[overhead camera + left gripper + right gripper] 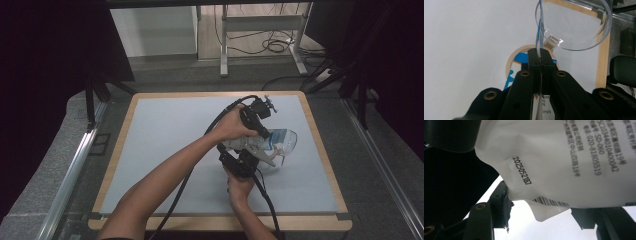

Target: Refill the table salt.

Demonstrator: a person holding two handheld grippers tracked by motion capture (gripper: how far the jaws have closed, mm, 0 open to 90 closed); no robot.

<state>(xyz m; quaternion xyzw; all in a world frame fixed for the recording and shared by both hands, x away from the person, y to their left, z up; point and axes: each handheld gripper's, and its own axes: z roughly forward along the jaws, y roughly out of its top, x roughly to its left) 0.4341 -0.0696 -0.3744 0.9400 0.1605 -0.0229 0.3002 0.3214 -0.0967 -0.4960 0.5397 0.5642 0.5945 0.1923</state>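
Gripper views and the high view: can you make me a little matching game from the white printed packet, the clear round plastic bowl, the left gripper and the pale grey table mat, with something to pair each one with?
Things:
1. white printed packet
2. clear round plastic bowl
3. left gripper
4. pale grey table mat

Descriptions:
A. shut on a thin edge
B. see-through, with a round rim
C. framed by a wooden border
D. carries black text and a barcode

Pairs: 1-D, 2-B, 3-A, 4-C
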